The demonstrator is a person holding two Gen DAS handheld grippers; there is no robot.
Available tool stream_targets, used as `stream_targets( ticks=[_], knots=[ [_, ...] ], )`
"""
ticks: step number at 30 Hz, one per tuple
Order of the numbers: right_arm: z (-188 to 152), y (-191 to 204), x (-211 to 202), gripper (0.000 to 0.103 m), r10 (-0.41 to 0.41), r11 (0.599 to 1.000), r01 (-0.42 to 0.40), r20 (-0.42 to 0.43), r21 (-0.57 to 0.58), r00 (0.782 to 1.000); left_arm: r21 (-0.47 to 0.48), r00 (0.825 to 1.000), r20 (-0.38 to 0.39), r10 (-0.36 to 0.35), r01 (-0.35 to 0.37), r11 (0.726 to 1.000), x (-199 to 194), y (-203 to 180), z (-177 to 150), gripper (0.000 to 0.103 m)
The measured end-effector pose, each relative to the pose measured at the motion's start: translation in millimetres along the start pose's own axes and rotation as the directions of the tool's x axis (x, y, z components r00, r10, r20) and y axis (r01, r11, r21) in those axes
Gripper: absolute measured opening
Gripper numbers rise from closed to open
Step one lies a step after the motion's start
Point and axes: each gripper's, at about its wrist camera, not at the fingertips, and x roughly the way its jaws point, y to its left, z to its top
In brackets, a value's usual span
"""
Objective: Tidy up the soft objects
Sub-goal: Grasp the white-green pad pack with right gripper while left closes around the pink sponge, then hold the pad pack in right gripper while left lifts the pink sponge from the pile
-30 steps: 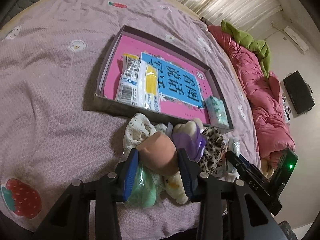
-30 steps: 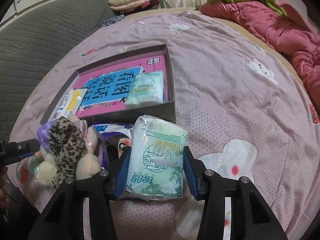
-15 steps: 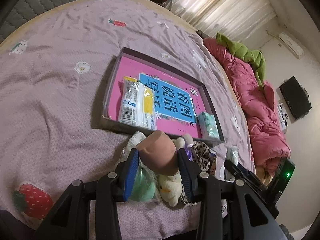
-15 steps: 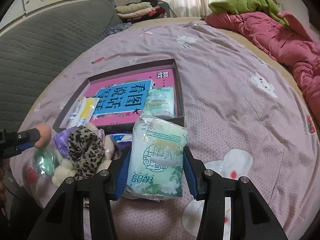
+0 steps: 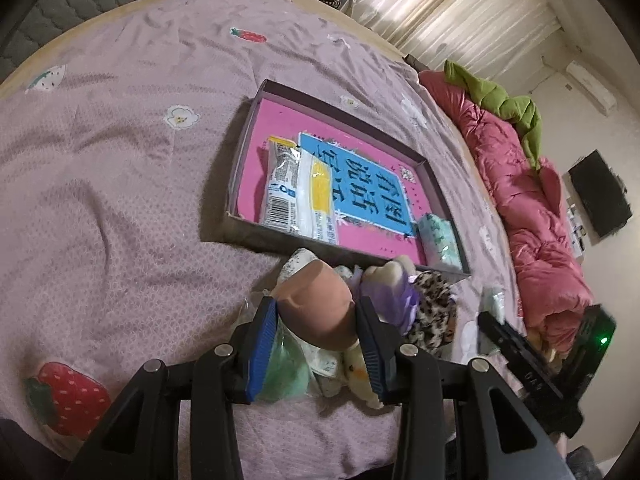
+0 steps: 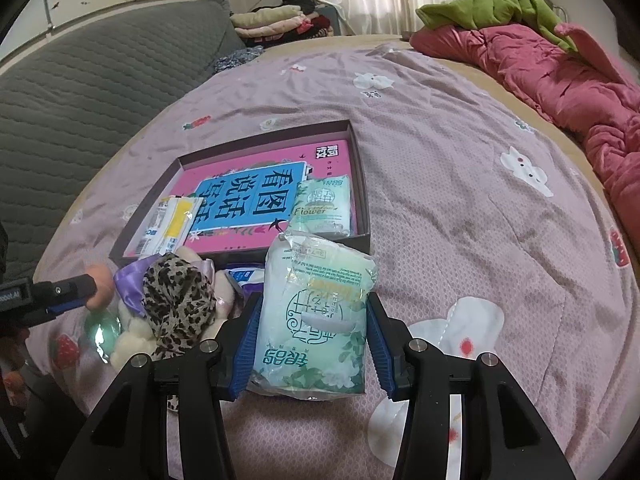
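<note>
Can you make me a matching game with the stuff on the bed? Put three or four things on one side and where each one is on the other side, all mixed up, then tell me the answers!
Things:
1. brown sponge
2. green tissue pack
3. yellow-striped packet
4. leopard scrunchie

Places:
A. lying inside the box
B. squeezed in the right gripper
C. on the pile of soft toys in front of the box
D. squeezed in the left gripper

Pairs: 1-D, 2-B, 3-A, 4-C
</note>
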Motion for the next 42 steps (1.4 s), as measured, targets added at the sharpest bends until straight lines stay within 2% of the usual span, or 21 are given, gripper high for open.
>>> stream_targets(
  ticks=[11, 19, 22, 34, 39, 42],
  knots=[
    [-1, 0, 2, 0.051, -0.008, 1.000, 0.008, -0.012, 0.000, 1.000, 0.012, 1.000, 0.005, 0.008, -0.008, 1.000, 10, 12, 2, 0.042],
    [0, -2, 13, 0.051, -0.016, 1.000, 0.016, -0.036, 0.006, 0.999, 0.031, 0.999, -0.027, 0.024, -0.023, 0.999, 25, 18, 10, 0.046],
    [0, -3, 16, 0.051, -0.016, 1.000, 0.016, -0.042, 0.007, 0.999, 0.054, 0.998, -0.044, 0.032, -0.030, 0.998, 31, 17, 13, 0.049],
    [0, -7, 22, 0.051, -0.015, 1.000, 0.016, -0.054, 0.023, 0.998, 0.130, 0.996, -0.064, 0.062, -0.053, 0.990, 43, 8, 23, 0.049],
    [0, -7, 22, 0.051, -0.014, 1.000, 0.015, -0.052, 0.024, 0.999, 0.166, 0.996, -0.047, 0.078, -0.069, 0.984, 38, 3, 27, 0.049],
    [1, -7, 23, 0.051, -0.014, 1.000, 0.016, -0.052, 0.026, 0.999, 0.163, 0.997, -0.046, 0.057, -0.049, 0.985, 36, 2, 26, 0.049]
  ],
)
